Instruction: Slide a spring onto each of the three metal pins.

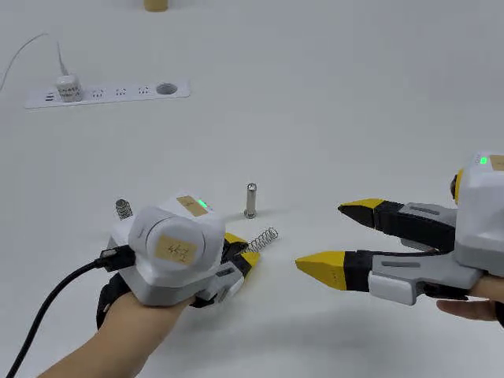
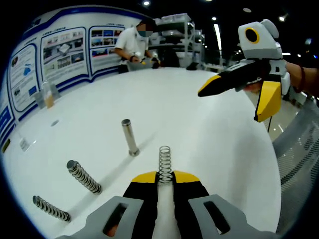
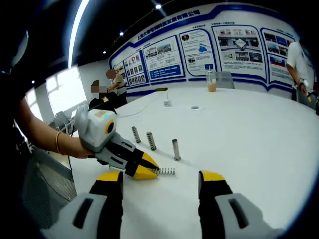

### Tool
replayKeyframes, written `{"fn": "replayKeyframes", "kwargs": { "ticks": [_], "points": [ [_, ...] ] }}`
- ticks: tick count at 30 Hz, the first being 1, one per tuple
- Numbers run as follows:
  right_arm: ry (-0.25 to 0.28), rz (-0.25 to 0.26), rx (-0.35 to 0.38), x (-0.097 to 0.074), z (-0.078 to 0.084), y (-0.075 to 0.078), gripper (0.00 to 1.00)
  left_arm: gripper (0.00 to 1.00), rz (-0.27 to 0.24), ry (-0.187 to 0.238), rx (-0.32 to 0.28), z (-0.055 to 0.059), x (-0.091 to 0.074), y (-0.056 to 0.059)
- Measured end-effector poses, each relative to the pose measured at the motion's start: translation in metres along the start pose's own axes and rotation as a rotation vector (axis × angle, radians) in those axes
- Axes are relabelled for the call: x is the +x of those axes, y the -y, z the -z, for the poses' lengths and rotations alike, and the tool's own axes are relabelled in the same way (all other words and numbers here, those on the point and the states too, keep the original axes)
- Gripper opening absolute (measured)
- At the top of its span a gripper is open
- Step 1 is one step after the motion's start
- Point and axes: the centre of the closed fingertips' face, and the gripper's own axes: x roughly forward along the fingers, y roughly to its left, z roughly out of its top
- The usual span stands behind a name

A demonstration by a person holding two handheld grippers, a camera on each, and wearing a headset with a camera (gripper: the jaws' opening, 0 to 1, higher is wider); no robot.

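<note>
A: Spring status?
B: Spring [image 2: 165,162] is pinched by one end in my left gripper [image 2: 165,178]. The jaws are pressed onto it, and the rest of the coil sticks out forward along them.
A: On a pin?
B: No. The bare pin [image 2: 129,137] stands upright on the table [image 1: 354,102]. In the left gripper view it's just ahead and left of the spring's free end, apart from it. In the head view the free end sits near the pin's base, with a gap between them.
A: Spring touching the table?
B: Can't tell. It's low over it.
A: Other two pins?
B: Second pin [image 2: 83,177] and third pin [image 2: 51,208] each wear a spring. Both are left of the bare one and nearer my left hand. In the head view the gripper body covers most of them.
A: Right side?
B: Right gripper [image 1: 323,235] has its jaws spread wide and holds nothing. It sits off to the right, tips pointing toward the spring and pin, well apart from both.
A: Anything else on the bench?
B: A power strip [image 1: 106,92] at the far left with a charger [image 1: 68,87] plugged in.
</note>
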Motion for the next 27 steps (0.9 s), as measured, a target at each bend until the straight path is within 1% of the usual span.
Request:
{"fn": "replayKeyframes", "kwargs": {
  "ticks": [6,10,16,22,27],
  "points": [
    [0.017,0.005,0.042,-0.001,-0.004,0.0,0.59,0.1,-0.013,0.026,0.002,-0.005,-0.009,-0.002],
    [0.024,0.008,0.056,0.0,-0.007,-0.001,0.56,0.1,-0.012,0.058,-0.006,-0.009,-0.017,0.0],
    [0.036,-0.001,0.078,0.003,-0.012,-0.004,0.54,0.1,-0.016,0.102,-0.007,-0.015,-0.029,0.003],
    [0.049,-0.021,0.104,0.006,-0.018,-0.01,0.51,0.1,-0.009,0.162,-0.004,-0.022,-0.042,0.008],
    [0.062,-0.045,0.118,0.01,-0.023,-0.015,0.5,0.1,0.003,0.196,-0.006,-0.028,-0.05,0.012]
  ]
}}
